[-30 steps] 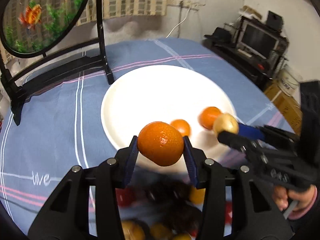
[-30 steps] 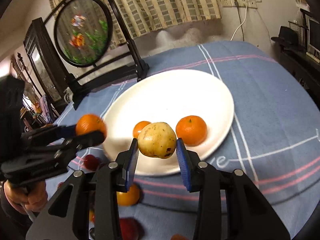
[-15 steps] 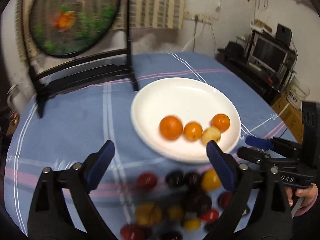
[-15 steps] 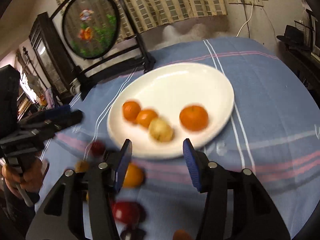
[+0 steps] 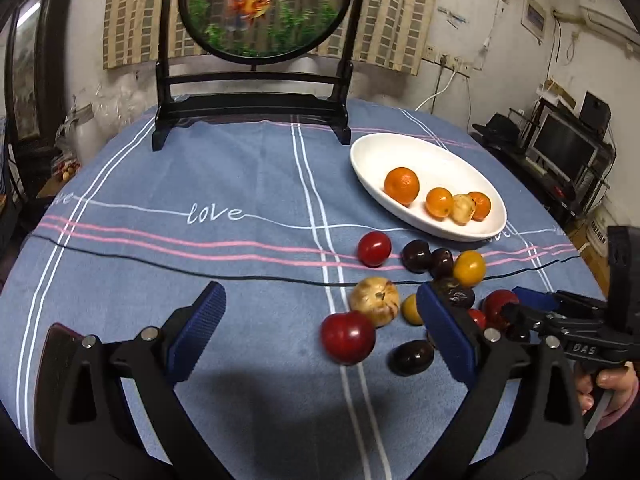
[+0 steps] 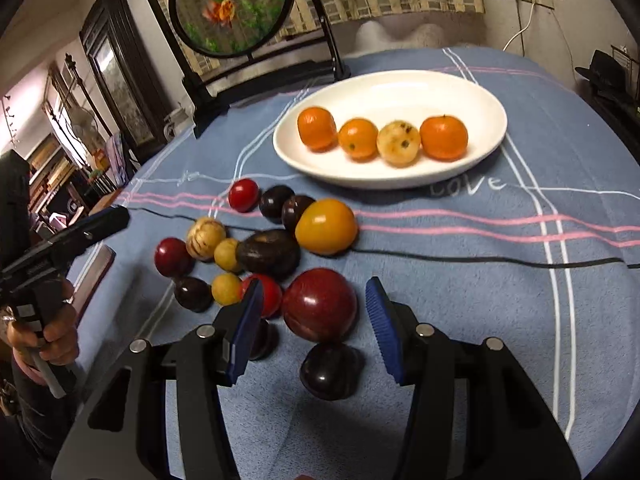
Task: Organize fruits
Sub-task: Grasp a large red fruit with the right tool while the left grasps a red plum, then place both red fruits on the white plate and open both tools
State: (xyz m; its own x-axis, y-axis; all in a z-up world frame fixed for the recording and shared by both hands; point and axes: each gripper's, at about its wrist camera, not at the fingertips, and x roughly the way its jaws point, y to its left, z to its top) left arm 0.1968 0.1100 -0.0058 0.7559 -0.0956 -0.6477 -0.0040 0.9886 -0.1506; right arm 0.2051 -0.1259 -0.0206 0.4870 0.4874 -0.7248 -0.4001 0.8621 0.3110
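Right gripper [image 6: 314,330] partly parted, straddling a dark red plum [image 6: 319,305] in the near pile, pads not pressing it. Left gripper [image 5: 320,334] spread wide, having just opened, nothing between the pads, over bare blue tablecloth [image 5: 224,184] left of the pile. Loose fruits [image 6: 256,248] heaped near the plate's near-left side. Farther off, white plate [image 6: 472,92] bearing three oranges [image 6: 358,139] and a pale spotted fruit [image 6: 399,143] in a row. Far left, round goldfish screen [image 5: 262,4] on a black stand.
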